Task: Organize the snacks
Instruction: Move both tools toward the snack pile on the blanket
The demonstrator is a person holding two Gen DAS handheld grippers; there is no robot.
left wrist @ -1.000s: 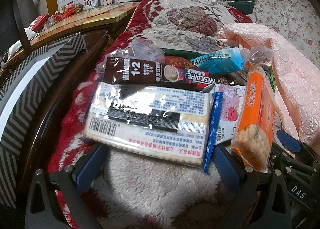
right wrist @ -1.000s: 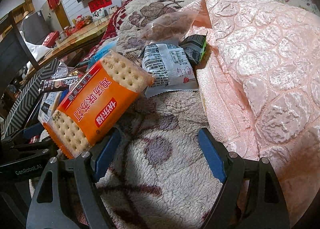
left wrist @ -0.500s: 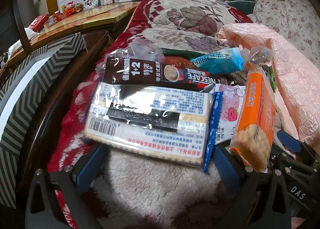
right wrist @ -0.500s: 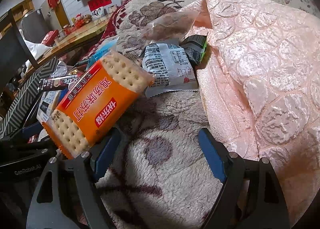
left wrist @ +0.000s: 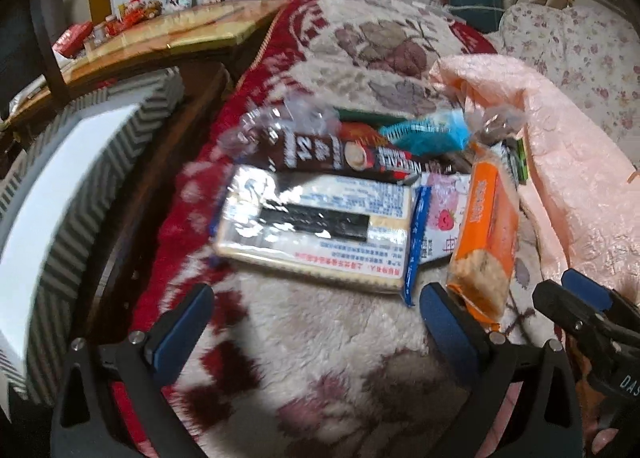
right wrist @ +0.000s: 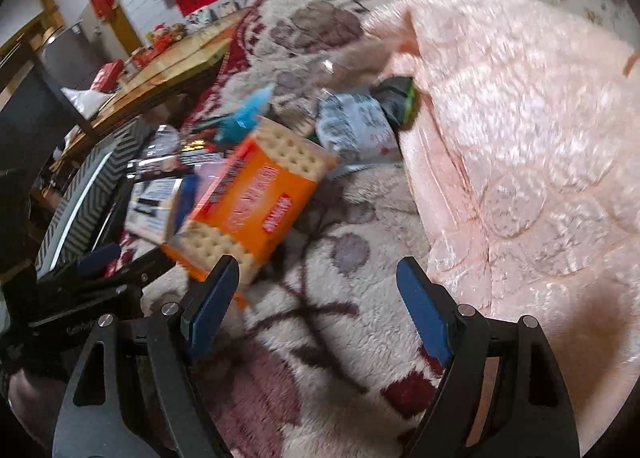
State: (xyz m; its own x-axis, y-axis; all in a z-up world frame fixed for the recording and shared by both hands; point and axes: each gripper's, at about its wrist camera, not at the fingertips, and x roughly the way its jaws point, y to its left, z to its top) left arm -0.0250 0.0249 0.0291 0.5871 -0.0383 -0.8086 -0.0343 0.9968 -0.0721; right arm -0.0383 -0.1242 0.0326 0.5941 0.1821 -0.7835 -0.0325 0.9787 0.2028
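Left tongs [left wrist: 316,322]: fingers apart, nothing between them, low over the floral fleece blanket [left wrist: 320,370]. Flat cracker pack [left wrist: 316,234], label side up, lies just ahead of the tips, not touched. Beyond it, a brown coffee sachet [left wrist: 340,156]; past that, a blue packet [left wrist: 428,132].

Right tongs [right wrist: 316,302]: fingers apart, empty, also over the blanket. Orange cracker pack [right wrist: 256,202] sits ahead and to their left, tilted, near end close to the left finger [right wrist: 210,304]; contact unclear. White printed packet [right wrist: 356,126] further ahead; a dark green-edged packet [right wrist: 398,100] beside it against the pink quilt [right wrist: 520,138], which runs along the right. Striped box [left wrist: 60,198] far left of the left tongs. Both views motion-blurred.
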